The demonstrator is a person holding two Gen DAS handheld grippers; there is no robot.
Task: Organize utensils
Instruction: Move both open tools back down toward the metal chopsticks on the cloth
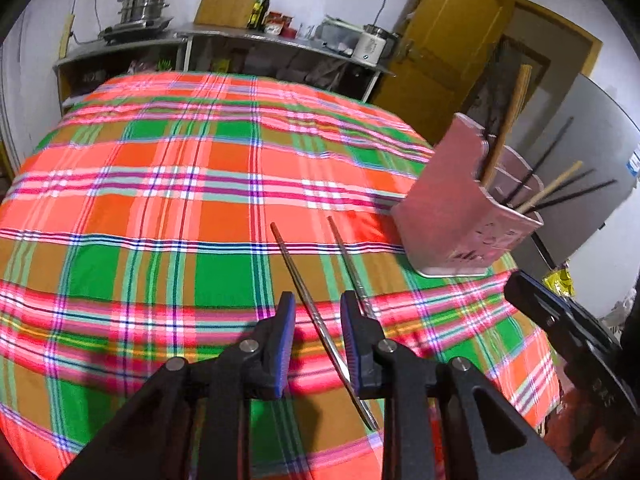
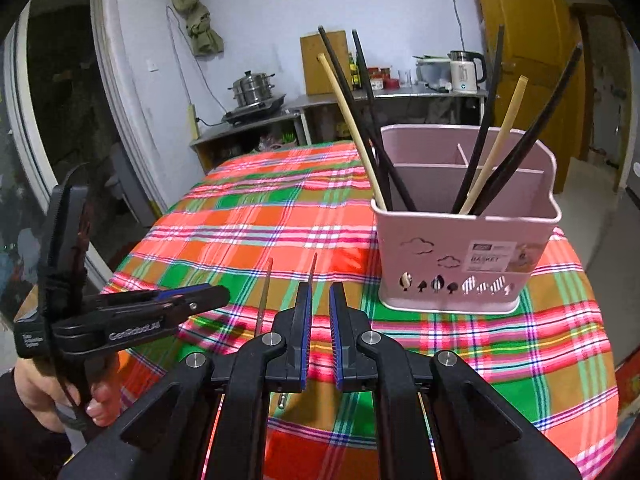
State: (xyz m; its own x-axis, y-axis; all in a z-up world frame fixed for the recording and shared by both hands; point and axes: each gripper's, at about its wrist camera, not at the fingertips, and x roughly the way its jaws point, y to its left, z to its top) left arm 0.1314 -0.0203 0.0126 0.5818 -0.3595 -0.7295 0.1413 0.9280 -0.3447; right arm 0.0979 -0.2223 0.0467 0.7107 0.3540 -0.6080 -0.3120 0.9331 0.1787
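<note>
Straddling one metal chopstick (image 1: pixel 320 320), left claw (image 1: pixel 318 336) seemingly unclamped.

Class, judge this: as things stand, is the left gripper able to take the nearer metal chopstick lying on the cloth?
Probably yes: the chopstick already lies between the left gripper's parted fingers, nothing blocking.

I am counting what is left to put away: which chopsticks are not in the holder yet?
The two metal chopsticks lying flat on the plaid tablecloth; the dark and pale ones stand in the pink holder.

Home kitchen: steamer pot (image 1: pixel 144 2), kettle (image 2: pixel 466 70).
</note>
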